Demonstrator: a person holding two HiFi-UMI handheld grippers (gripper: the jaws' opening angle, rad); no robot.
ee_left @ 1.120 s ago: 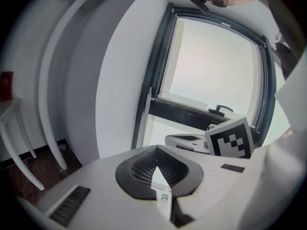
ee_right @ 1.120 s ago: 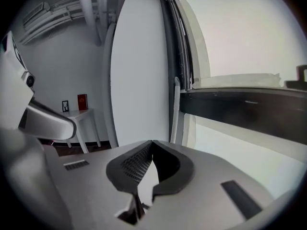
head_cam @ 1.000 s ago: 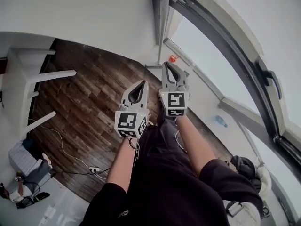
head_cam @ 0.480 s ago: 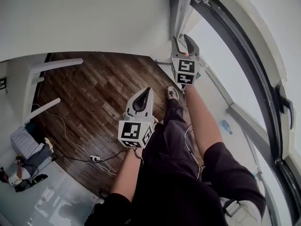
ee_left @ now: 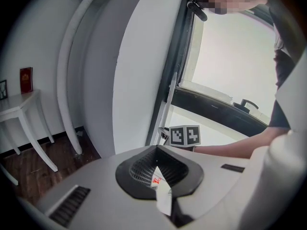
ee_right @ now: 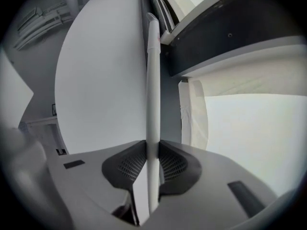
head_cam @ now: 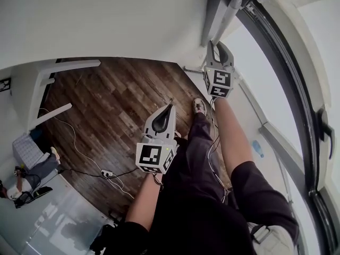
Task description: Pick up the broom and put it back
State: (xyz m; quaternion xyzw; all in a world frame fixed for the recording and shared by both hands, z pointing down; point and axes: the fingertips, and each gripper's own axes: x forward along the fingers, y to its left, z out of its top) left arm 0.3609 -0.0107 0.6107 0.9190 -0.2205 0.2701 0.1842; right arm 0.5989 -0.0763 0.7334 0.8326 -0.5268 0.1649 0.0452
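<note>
Holding the broom (ee_right: 152, 80) pole with the right gripper (ee_right: 152, 150), jaws just closed in tight on it. Standing straight up in the corner by the window (ee_right: 249, 138). Left gripper (head_cam: 171, 108) lower down, jaws shut, holding nothing.

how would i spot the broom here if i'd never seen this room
Find the corner where the white wall meets the dark window frame. The broom handle stands upright there, the only slim white pole, between the jaws of the right gripper, which have just closed on it.
</note>
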